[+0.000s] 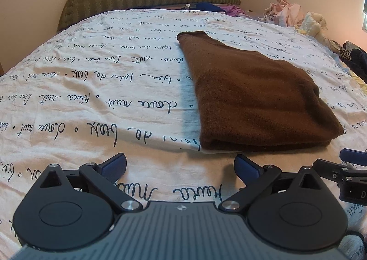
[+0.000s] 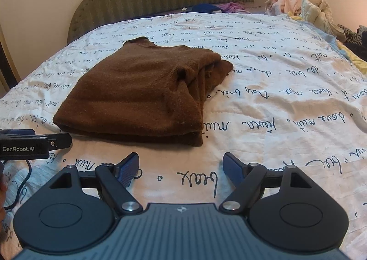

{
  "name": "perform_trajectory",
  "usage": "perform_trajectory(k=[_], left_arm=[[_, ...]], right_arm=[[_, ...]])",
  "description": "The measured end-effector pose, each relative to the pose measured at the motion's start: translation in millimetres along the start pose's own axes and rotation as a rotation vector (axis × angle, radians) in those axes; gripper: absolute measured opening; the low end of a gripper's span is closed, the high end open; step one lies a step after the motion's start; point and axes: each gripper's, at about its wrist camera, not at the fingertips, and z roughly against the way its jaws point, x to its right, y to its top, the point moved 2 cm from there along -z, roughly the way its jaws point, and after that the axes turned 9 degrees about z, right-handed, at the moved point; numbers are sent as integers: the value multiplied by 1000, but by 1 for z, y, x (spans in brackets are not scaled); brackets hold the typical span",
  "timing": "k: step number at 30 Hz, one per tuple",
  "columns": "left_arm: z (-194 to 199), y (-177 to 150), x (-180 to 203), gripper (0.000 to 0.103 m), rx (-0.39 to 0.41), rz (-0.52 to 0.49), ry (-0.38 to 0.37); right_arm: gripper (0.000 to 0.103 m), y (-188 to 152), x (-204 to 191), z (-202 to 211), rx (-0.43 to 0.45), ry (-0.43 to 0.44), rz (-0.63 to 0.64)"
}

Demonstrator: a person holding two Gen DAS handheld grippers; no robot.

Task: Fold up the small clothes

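On bedspread (image 1: 91, 103): folded brown sweater (image 1: 252, 99), edges free; left tool (image 1: 180, 165), right tool (image 2: 181, 167) released, empty.

I see the bed (image 1: 91, 103) under a white sheet (image 2: 286, 103) printed with dark handwriting. A folded brown sweater (image 2: 137, 92) lies flat on it. Crumpled pale clothes (image 2: 296, 0) sit piled at the far right corner.
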Motion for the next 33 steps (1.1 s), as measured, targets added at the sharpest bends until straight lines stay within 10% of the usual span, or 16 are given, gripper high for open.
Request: perform_trajectory(k=[33], left_arm=[[-5,-14,2,103,22,-14,36]], right_arm=[[85,-9,-14,-1,24,-85,63]])
